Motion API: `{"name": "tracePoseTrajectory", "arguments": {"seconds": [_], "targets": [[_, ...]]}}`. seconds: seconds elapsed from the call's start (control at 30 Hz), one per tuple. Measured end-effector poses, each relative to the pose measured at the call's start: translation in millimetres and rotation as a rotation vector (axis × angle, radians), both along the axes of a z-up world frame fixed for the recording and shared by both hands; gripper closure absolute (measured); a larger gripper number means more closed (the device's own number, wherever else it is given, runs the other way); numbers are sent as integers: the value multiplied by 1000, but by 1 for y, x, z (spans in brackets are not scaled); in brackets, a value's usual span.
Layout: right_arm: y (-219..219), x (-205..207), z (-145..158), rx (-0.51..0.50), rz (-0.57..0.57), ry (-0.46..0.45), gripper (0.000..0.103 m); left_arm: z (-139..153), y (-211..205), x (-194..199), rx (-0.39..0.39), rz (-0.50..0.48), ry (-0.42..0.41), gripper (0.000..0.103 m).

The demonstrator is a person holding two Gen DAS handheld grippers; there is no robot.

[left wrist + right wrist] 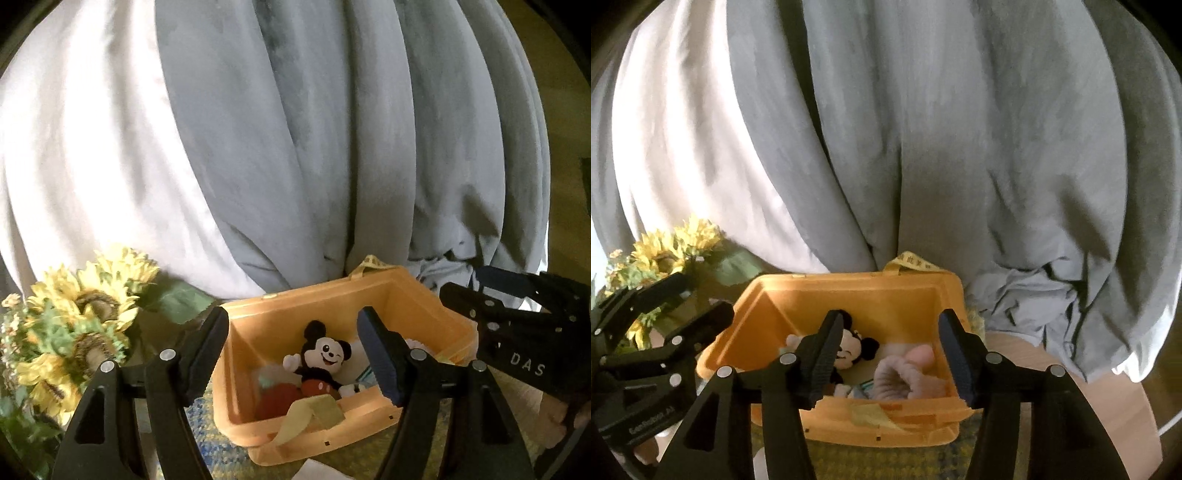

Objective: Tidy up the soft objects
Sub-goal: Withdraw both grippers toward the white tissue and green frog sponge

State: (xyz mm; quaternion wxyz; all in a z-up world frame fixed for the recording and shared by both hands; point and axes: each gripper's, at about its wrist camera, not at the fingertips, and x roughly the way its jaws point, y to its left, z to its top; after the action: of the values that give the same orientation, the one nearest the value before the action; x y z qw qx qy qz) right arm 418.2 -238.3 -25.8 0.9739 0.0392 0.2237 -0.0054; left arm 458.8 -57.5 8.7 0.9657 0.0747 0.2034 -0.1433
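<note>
Plush toys already fill the orange plastic bin (436,332), and both tools hang over its near edge with nothing in them. Nearest the left wrist camera, the left gripper (295,354) stands spread and empty, its fingers framing the bin's opening; the right gripper (892,356) is likewise parted and empty, held just above the near wall. Below them a yellow-green ribbon handle (314,411) droops over the near rim. Inside, a Mickey Mouse plush (325,360) lies face up against the left half, with a red soft toy (275,400) at its feet and a pinkish knitted slipper-like piece (905,376) to the right; something striped between them is too hidden to name. The step in hand looks like clearing away after a drop, so I would lift both tools straight up, keeping the pads off the ribbon and the bin walls so nothing tips or drags out. Beside the bin, at the left, stand artificial sunflowers (81,321), easy to snag on a sideways swing. Behind everything hangs a grey and white curtain (295,147).
</note>
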Motion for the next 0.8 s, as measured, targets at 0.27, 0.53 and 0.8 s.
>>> {"name": "tracePoseTrajectory", "arguments": {"seconds": [0.27, 0.53, 0.8], "targets": [[5, -44, 16, -1, -38, -57, 34, 14, 13, -41, -46, 19, -47, 15], [9, -86, 16, -15, -97, -81, 21, 7, 23, -70, -82, 21, -16, 4], [14, -114, -6, -15, -168, -48, 20, -21, 33, -92, -48, 26, 30, 4]]}}
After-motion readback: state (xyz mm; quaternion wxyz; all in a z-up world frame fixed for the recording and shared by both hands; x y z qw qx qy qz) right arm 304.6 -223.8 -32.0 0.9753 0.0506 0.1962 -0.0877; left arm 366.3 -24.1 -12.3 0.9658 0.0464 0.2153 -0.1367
